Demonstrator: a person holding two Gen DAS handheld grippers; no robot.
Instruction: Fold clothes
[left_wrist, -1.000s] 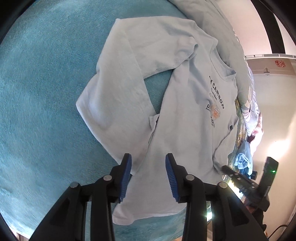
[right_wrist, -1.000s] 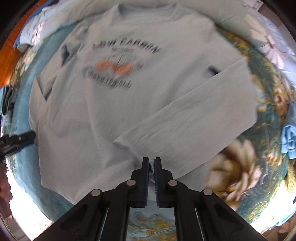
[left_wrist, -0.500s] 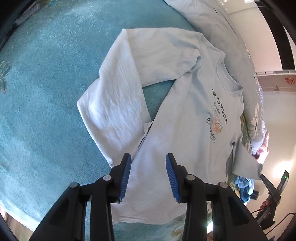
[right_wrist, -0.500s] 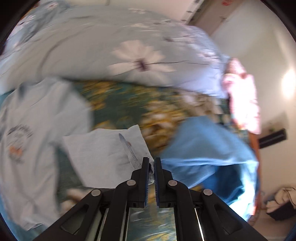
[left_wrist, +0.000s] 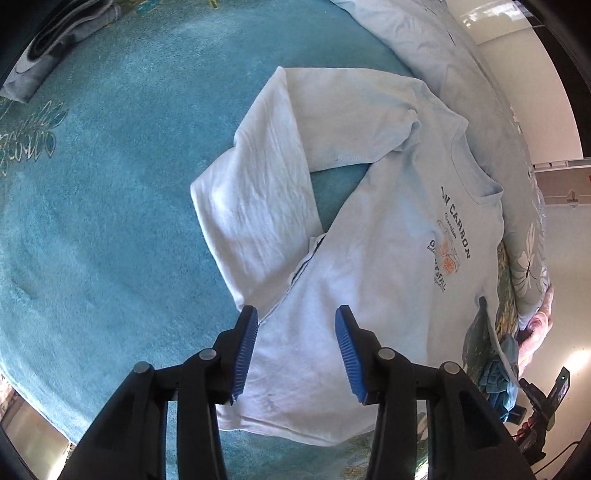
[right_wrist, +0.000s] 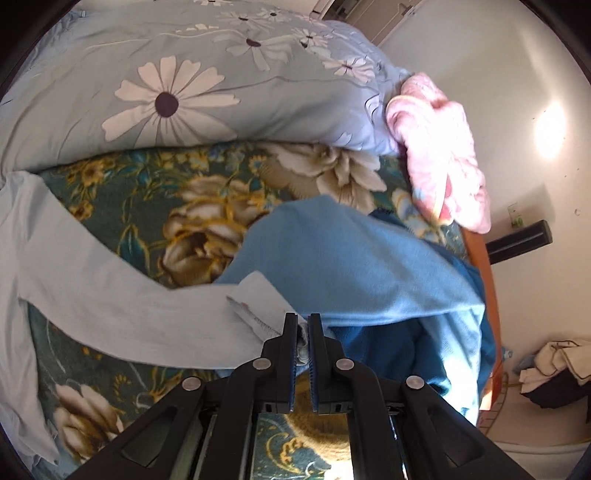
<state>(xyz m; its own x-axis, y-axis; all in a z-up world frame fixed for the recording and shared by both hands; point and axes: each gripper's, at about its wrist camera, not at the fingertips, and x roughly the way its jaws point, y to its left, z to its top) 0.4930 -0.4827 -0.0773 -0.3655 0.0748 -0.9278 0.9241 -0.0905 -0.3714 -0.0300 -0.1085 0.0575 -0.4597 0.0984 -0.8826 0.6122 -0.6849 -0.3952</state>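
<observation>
A: Right wrist view: where's the sleeve (right_wrist: 110, 295)?
B: Clamped by its cuff in my right gripper (right_wrist: 302, 332), stretching toward the frame's left.
A: Left gripper (left_wrist: 295, 354)?
B: Opening, empty, above the shirt (left_wrist: 369, 295) hem.

Open teal blanket (left_wrist: 110, 229) left of left jaws. Ahead of right jaws: blue garment (right_wrist: 362, 258), floral pillow (right_wrist: 184, 92), pink cloth (right_wrist: 439, 147) crowd the bed.
</observation>
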